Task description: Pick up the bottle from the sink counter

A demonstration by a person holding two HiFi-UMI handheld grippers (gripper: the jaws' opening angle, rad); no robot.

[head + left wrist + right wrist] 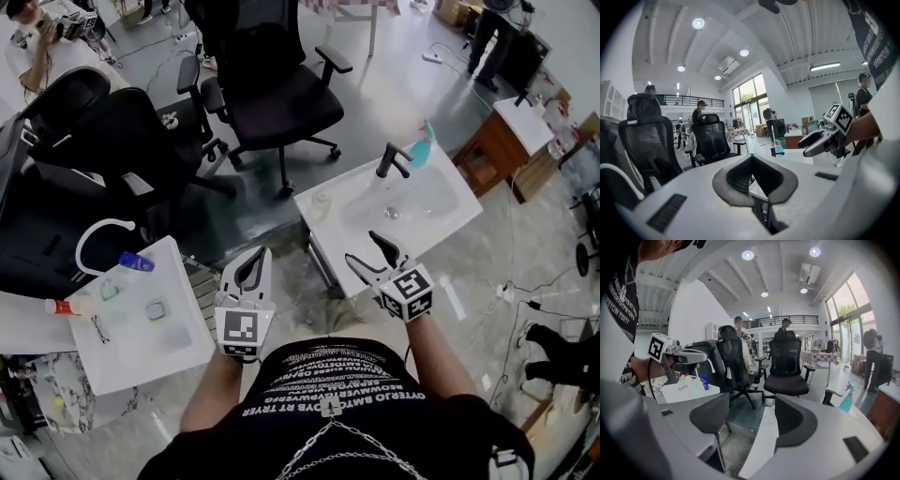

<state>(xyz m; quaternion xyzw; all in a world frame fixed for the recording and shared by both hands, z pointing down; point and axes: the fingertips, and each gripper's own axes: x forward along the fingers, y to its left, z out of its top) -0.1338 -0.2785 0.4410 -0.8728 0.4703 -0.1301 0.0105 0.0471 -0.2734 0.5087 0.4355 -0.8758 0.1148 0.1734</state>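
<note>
Head view, looking steeply down past my black printed shirt: both grippers reach forward over a grey floor. My left gripper has its jaws together at the tips, with nothing held. My right gripper has its jaws spread wide and empty – in the right gripper view only the floor and a white edge show in the gap.

Ahead of the right gripper stands a white sink counter with a basin and a black faucet. The teal spray bottle stands upright at the back of the counter, just beside the faucet and well apart from both grippers. A small pale container sits near the counter's front left corner; I cannot tell what it is.

To my left is a white table holding a blue-capped bottle and a few small items. Black office chairs stand beyond – the right gripper view shows them too, with the spray bottle low at its right edge
</note>
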